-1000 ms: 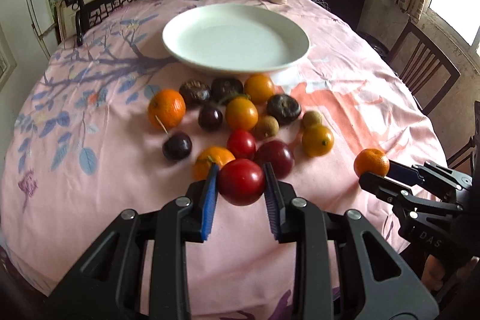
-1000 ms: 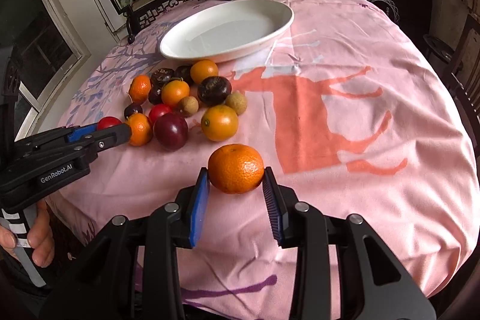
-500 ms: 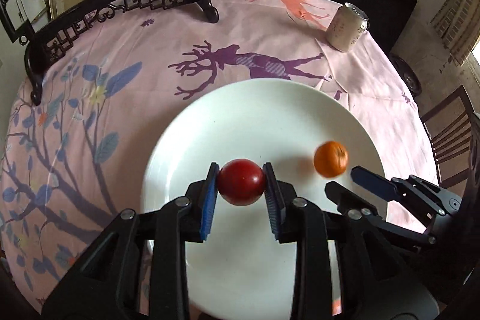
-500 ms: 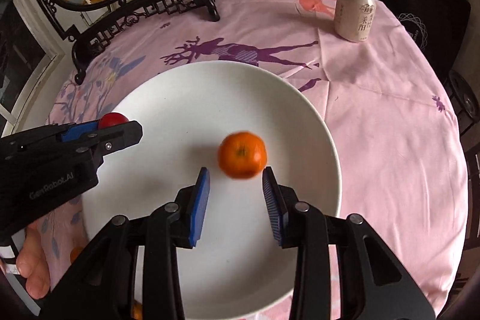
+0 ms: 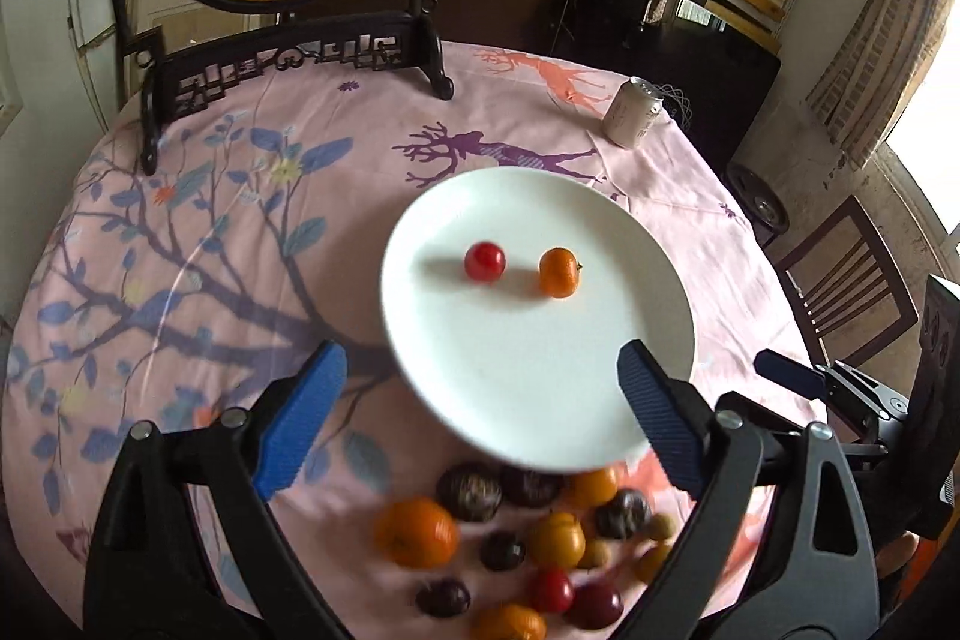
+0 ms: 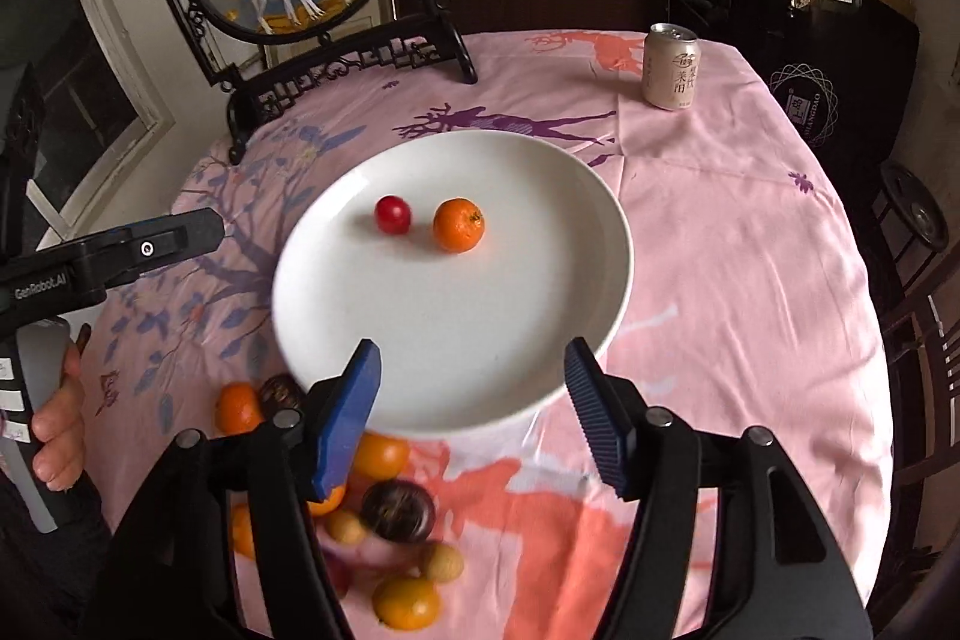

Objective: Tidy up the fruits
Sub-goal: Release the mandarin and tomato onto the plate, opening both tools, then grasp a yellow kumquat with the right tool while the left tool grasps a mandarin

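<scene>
Left hand-held gripper [image 5: 480,394]: spread, empty.
Right hand-held gripper [image 6: 474,400]: spread, empty.
Plate [image 6: 480,334]: red fruit [image 6: 393,214], orange [image 6: 458,225] seated.
Advice: we descend on one pile fruit [image 5: 416,532], straddling it squarely.

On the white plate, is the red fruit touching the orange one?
Apart. The right wrist view shows bare white plate between the red fruit and the orange fruit; the left wrist view shows this gap too.

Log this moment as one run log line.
left gripper open | right gripper open | small red fruit, orange mandarin on white round plate | remaining fruit pile on tablecloth
</scene>
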Demonstrator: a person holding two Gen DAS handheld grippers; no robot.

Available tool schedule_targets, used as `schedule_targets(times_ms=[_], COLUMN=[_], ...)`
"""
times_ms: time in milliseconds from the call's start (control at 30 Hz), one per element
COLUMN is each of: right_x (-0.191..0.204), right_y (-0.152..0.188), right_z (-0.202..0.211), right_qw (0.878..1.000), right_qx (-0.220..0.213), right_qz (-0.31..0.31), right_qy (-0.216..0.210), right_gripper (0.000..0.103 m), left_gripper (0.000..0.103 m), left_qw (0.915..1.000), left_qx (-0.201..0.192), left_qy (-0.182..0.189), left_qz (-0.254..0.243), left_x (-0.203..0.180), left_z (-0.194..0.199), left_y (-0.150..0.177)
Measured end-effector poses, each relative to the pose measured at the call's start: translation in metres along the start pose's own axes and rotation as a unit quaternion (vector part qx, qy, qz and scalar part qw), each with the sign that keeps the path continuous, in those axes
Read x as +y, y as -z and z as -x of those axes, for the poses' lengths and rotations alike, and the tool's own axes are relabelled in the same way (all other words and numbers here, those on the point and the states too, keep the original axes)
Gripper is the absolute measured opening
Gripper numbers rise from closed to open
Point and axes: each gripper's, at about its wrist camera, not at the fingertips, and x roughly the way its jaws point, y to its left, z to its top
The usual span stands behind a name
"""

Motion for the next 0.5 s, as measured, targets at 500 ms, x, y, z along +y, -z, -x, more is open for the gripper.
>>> schedule_targets(times_ms=[500], right_x=[0.047], right_y=[0.144], right_z=[0.028], right_qw=[0.999], right_qx=[0.008], right_qz=[0.018], right_qy=[0.047], right_gripper=[0.066], left_gripper=[0.098], left_qw=[0.997], left_qx=[-0.004], left_qy=[-0.075], left_qz=[-0.018], left_x=[0.023], left_z=[0.041], left_y=[0.176])
